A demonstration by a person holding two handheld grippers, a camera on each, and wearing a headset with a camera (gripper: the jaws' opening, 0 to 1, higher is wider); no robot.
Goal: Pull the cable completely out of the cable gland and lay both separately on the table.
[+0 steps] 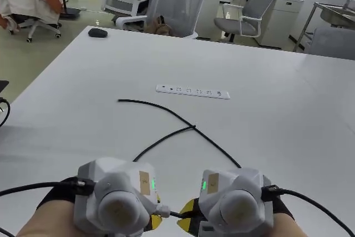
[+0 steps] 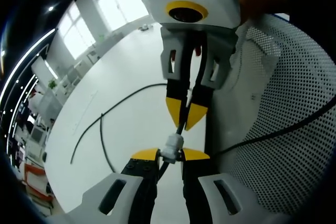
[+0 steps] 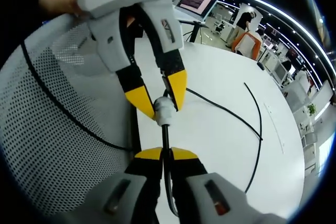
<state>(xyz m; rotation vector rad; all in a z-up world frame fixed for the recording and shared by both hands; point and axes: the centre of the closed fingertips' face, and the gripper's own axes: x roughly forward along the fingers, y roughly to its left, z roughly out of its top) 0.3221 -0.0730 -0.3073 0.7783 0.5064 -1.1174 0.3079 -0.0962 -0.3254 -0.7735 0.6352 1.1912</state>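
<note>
At near table (image 1: 266, 109) edge, both grippers sit close together, tips facing each other. L gripper (image 2: 169, 154): jaws closed on white cable gland (image 2: 172, 147). R gripper (image 3: 164, 153): jaws closed on black cable (image 1: 183, 120) just beside the gland, right where it exits. Cable not yet out, it goes into the gland. Gland + gripped bit of cable are held between the two grippers, not lying on table. Rest of cable lies on table ahead, w/ two long black runs meeting near mid-table. White power strip (image 1: 192, 91) lies beyond the cable, apart from it. Dark mouse (image 1: 97, 33) near far left corner. Office chairs (image 1: 177, 4) behind table.
</note>
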